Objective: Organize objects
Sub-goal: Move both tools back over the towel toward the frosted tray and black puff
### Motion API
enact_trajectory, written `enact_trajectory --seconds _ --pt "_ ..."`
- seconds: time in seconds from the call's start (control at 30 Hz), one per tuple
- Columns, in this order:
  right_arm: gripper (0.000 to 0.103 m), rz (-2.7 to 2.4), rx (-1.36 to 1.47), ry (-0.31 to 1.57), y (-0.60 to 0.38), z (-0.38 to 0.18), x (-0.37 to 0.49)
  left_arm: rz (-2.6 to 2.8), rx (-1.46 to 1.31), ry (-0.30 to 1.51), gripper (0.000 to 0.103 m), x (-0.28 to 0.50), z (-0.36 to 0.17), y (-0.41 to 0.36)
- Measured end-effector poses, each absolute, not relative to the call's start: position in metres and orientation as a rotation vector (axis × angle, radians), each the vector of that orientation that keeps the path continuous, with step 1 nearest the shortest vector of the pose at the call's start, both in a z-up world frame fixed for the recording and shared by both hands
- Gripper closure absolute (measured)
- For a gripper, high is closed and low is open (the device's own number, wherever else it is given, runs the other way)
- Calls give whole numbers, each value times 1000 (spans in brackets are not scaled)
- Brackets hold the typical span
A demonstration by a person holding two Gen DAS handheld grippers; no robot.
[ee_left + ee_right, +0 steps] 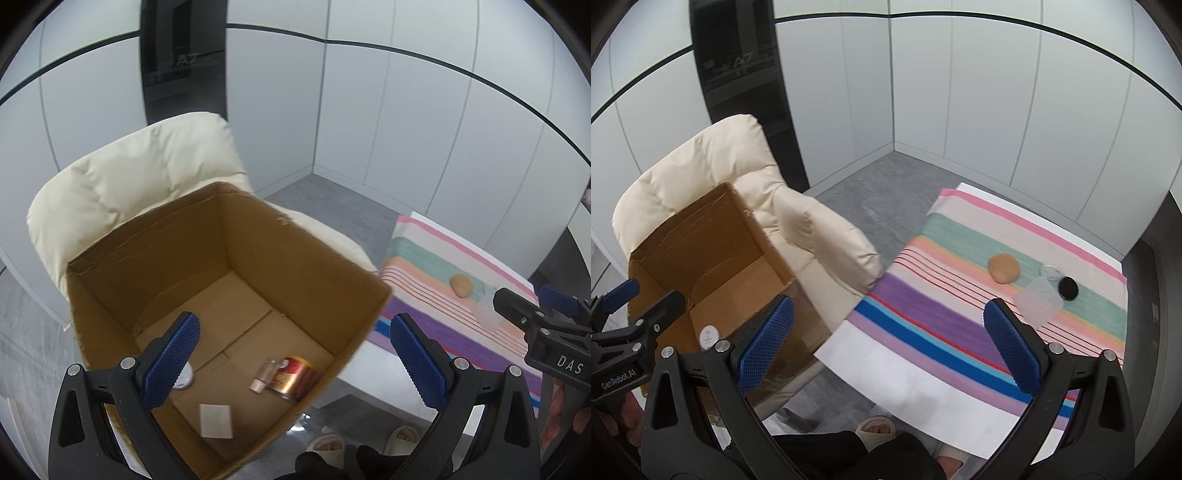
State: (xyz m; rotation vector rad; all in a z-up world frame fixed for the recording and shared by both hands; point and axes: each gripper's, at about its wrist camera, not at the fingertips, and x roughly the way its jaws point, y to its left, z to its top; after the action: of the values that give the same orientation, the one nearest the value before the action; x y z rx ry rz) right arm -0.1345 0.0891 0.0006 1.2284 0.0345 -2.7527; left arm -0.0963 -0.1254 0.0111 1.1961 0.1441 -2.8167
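Observation:
An open cardboard box (207, 236) (701, 236) rests on a cream armchair. Inside lie a gold-and-red can (295, 378), a small clear bottle (264, 376), a white paper slip (216, 421) and a white round disc (184, 378) (708, 336). My left gripper (295, 363) hovers open over the box with nothing between its fingers. On the striped cloth (960, 332) lie a tan rounded lump (1003, 268) (461, 285), a frosted clear container (1038, 303), a small glass jar (1050, 271) and a black round lid (1067, 288). My right gripper (888, 349) hangs open above the cloth's near part.
The cream armchair (820, 236) (140, 177) stands left of the low table with the striped cloth (436, 266). Grey floor (864, 192) runs back to white wall panels. A person's feet in pale slippers (327, 446) (875, 428) stand between chair and table.

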Motion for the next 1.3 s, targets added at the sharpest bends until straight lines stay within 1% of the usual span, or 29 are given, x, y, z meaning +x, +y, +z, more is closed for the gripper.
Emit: enact_trajectory --seconds 0.3,0.6,0.93,1.13,1.3 --pt "0 -2812 1269 -46 132 0 -129 -2874 1217 99 0 -106 13 -88" --pt "0 -2866 1288 -87 171 2 -121 -2925 1236 59 0 -112 12 -51" --pt "0 -2910 1306 -93 206 4 -110 -2988 1254 43 0 -119 15 -14" --pt "0 -2946 1306 -53 225 5 -100 -3036 1272 25 0 -121 16 11" --pt "0 -2973 1322 -73 247 5 -92 -3070 1297 4 0 -122 16 34"
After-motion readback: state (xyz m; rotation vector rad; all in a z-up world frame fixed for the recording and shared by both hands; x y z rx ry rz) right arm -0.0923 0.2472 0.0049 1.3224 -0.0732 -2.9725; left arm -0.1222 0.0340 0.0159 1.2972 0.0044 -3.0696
